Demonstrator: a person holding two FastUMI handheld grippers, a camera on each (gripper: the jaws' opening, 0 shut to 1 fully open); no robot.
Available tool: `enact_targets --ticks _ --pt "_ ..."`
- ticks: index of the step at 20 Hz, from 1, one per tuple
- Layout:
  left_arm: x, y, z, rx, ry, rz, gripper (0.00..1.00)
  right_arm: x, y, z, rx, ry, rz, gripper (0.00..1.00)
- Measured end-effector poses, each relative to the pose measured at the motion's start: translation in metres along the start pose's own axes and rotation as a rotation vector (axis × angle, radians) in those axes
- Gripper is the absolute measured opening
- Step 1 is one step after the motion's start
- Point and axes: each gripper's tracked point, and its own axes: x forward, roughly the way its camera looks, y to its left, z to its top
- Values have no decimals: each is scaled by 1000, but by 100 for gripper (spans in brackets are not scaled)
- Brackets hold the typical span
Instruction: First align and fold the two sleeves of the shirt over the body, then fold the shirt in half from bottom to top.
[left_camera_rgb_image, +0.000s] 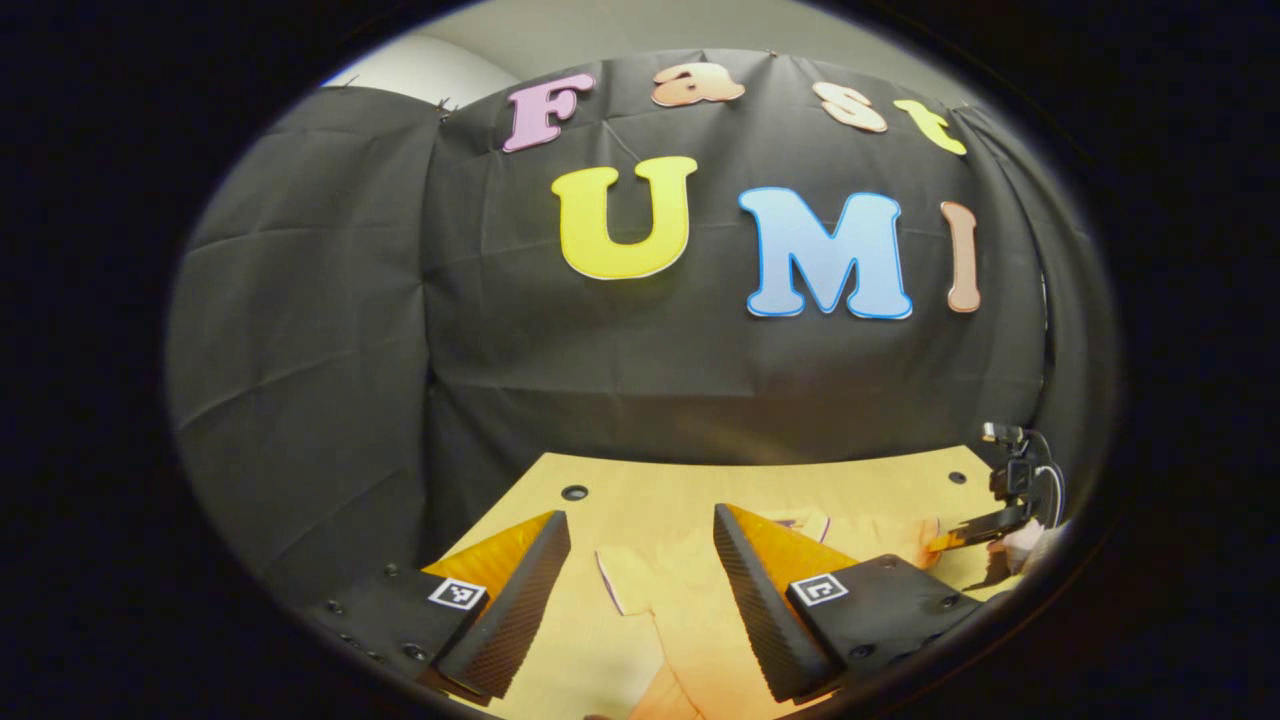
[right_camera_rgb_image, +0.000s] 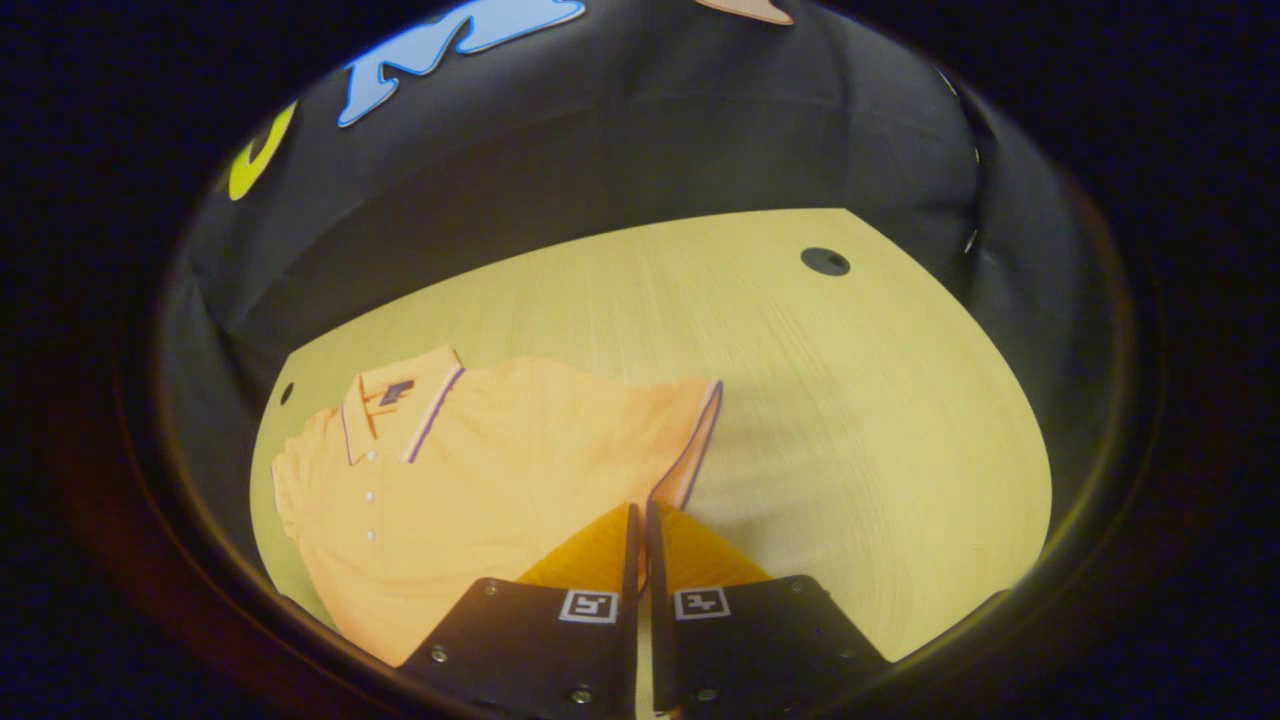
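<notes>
Fingers first, right up close in the left gripper view: the left gripper (left_camera_rgb_image: 640, 590) is spread wide, its two fingers well apart with nothing between them, poised above the shirt (left_camera_rgb_image: 690, 610). Through that gap a sleeve edge with dark trim lies on the pale wooden table (left_camera_rgb_image: 640, 480). Off to the far right of the same view the other gripper shows low at the table's edge, a cable looping off it and part of a hand just below it. Over in the right gripper view, the right gripper (right_camera_rgb_image: 638, 520) has its fingers drawn together until just a thin slit separates them, and the tips sit right at the trimmed hem of the shirt's sleeve (right_camera_rgb_image: 690, 440); whether any cloth is actually pinched in there, I cannot tell. Beyond the tips the orange polo shirt (right_camera_rgb_image: 470, 470) lies flat and face up, button placket running down from the collar (right_camera_rgb_image: 400, 400), which has striped trim and points toward the back of the table. The body of the shirt fills the near left part of the table (right_camera_rgb_image: 800, 400); the right side is bare wood. Farther back a dark round hole (right_camera_rgb_image: 825, 262) sits in the tabletop near the far corner, and behind that hangs the black cloth wall (right_camera_rgb_image: 650, 130).
</notes>
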Motion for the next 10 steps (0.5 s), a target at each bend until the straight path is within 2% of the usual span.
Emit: enact_targets --ticks 4,10 --pt "-1 -1 0 -10 -1 -5 94 -11 50 22 -108 -54 67 6" --pt "-8 10 -2 -14 -4 15 94 -17 141 10 -219 -45 208 6"
